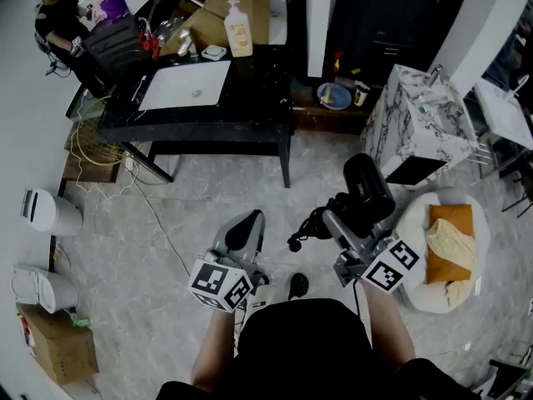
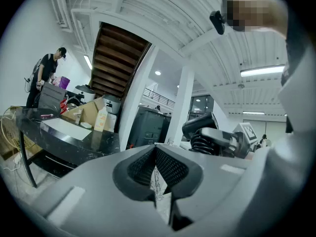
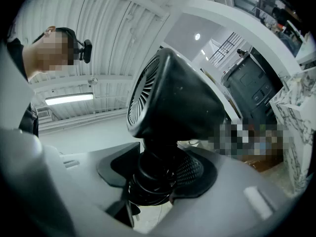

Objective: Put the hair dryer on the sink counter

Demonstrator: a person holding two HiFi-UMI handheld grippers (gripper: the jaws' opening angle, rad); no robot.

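The black hair dryer (image 1: 366, 192) stands upright in my right gripper (image 1: 346, 223), which is shut on its handle, where the cord is coiled. In the right gripper view the hair dryer (image 3: 173, 98) fills the middle, grille toward the camera, with the right gripper (image 3: 158, 177) clamping the coiled handle. The white marble sink counter (image 1: 420, 115) stands beyond it to the right, and its marble side (image 3: 296, 132) shows at that view's right edge. My left gripper (image 1: 244, 232) is shut and empty, held level; the left gripper (image 2: 157, 169) sees the hair dryer (image 2: 207, 130) to its right.
A black table (image 1: 250, 107) at the back carries a white board, a lotion bottle (image 1: 239, 30) and cardboard boxes. A white round cushion (image 1: 445, 252) with orange and cream cloths lies right of me. A person (image 1: 58, 19) stands far left. White appliances and a carton (image 1: 50, 340) line the left wall.
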